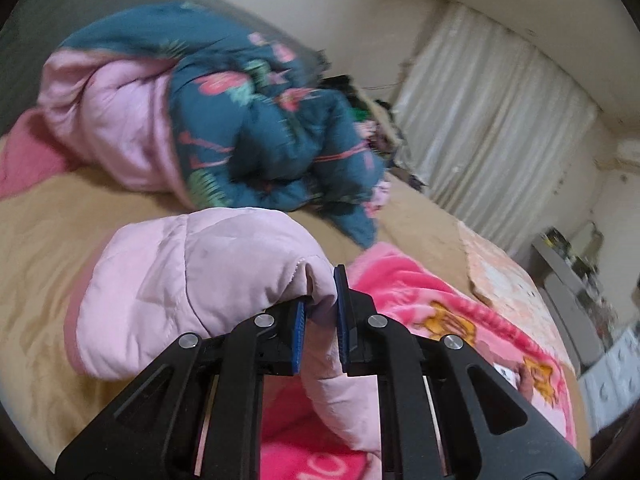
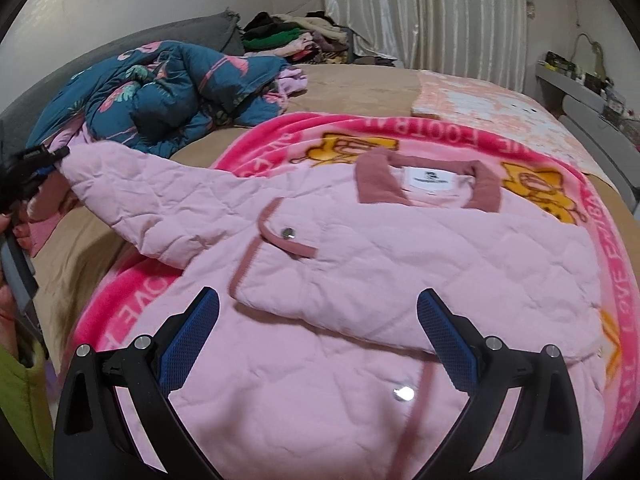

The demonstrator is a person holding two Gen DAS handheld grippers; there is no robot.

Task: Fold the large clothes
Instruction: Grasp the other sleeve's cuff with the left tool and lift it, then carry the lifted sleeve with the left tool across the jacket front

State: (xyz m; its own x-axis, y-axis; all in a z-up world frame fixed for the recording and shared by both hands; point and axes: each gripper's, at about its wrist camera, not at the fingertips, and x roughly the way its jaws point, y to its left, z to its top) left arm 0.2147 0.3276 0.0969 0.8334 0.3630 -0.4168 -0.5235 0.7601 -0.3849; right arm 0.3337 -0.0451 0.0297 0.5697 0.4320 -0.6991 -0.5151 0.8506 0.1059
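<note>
- Our left gripper (image 1: 322, 312) is clamped on the sleeve of the pink quilted jacket (image 2: 360, 280), its cuff hidden.
- Our right gripper (image 2: 318, 340) hangs wide open above the jacket, on the pink blanket (image 2: 612, 264).
- Beyond, the teal quilt (image 1: 248, 120) is blurred.

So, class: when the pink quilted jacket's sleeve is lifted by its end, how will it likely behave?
Probably floppy: the sleeve sags between the left hand-held gripper and the pink quilted jacket. Likely light, since a small pinch holds it. Its padding suggests it will bend softly rather than crease sharply.
</note>
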